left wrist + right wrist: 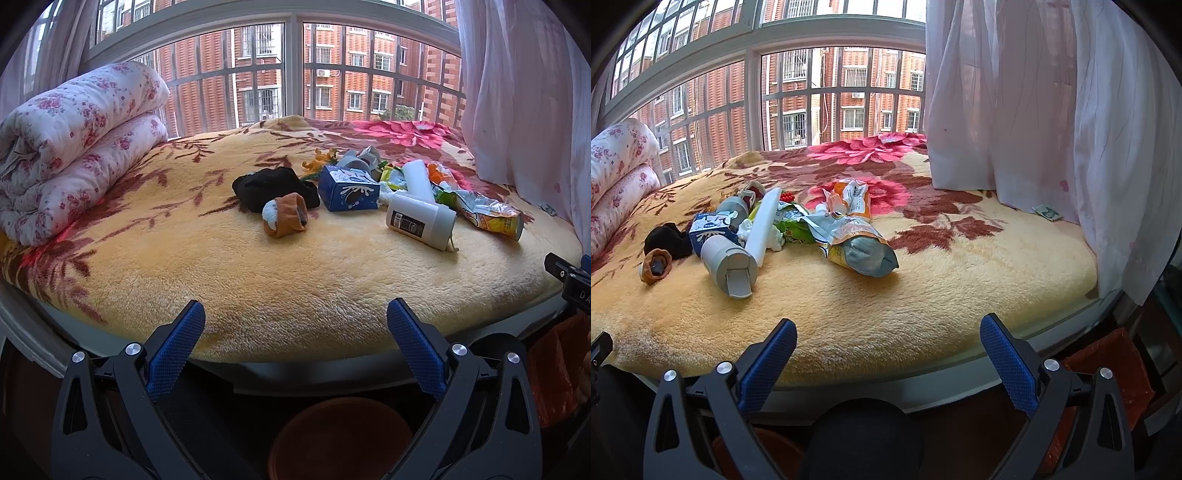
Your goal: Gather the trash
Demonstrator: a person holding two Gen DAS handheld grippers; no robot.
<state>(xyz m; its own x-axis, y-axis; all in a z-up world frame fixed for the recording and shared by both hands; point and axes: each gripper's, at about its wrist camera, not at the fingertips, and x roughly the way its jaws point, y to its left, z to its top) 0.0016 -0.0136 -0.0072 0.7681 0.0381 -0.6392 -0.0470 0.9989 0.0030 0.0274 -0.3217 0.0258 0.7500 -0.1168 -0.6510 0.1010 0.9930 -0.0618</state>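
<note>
A pile of trash lies on the flowered yellow blanket [258, 280]: a blue milk carton [347, 188], a white flask [421, 219], a white tube [417, 179], an orange snack bag [491, 214] and crumpled wrappers. The same pile shows in the right wrist view: carton [711, 229], flask [729, 264], snack bag [860, 245]. A black sock [273, 188] and a brown sock [286, 219] lie beside it. My left gripper [295, 325] and right gripper [888, 339] are both open and empty, at the bed's near edge, well short of the pile.
A folded floral quilt [74, 147] lies at the left. A white curtain [1052, 110] hangs at the right, with a banknote [1049, 213] near its foot. A brown basin [340, 439] and an orange bag [1115, 373] sit below the bed edge. A barred window stands behind.
</note>
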